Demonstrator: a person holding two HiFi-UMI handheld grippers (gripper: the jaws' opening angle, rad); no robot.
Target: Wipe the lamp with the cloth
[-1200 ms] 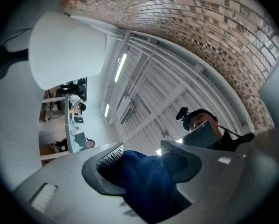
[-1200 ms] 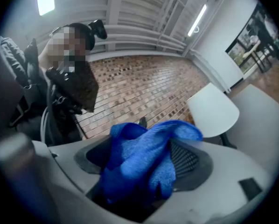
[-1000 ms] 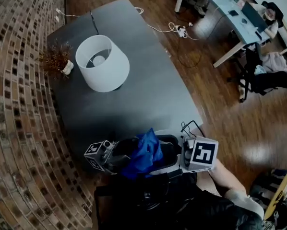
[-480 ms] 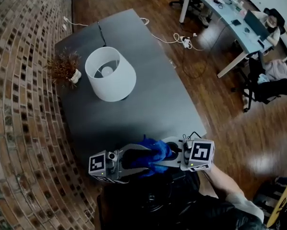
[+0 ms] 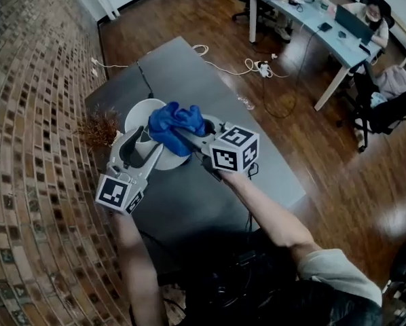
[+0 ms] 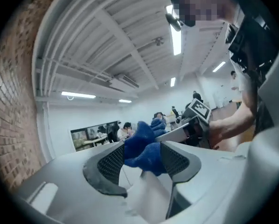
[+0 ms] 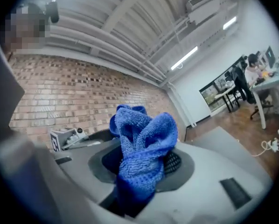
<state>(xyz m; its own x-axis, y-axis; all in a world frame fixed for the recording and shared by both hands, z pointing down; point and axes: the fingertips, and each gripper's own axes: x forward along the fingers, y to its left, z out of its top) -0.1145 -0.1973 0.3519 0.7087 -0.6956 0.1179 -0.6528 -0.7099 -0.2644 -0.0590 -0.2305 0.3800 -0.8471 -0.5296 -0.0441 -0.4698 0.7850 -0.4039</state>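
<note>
- Right fingers, just closing, clamp the blue cloth.
- Left fingers, just opening, stand apart at the lamp.
- Lamp stands on the desk.

Present were: one lamp; one cloth, between fingers of right gripper; two grippers, counting left gripper; one table; one dried plant.

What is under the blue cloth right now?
The white lampshade is below the cloth, and only parts of its rim and side show. The cloth covers much of its opening, so the bulb inside cannot be seen.
</note>
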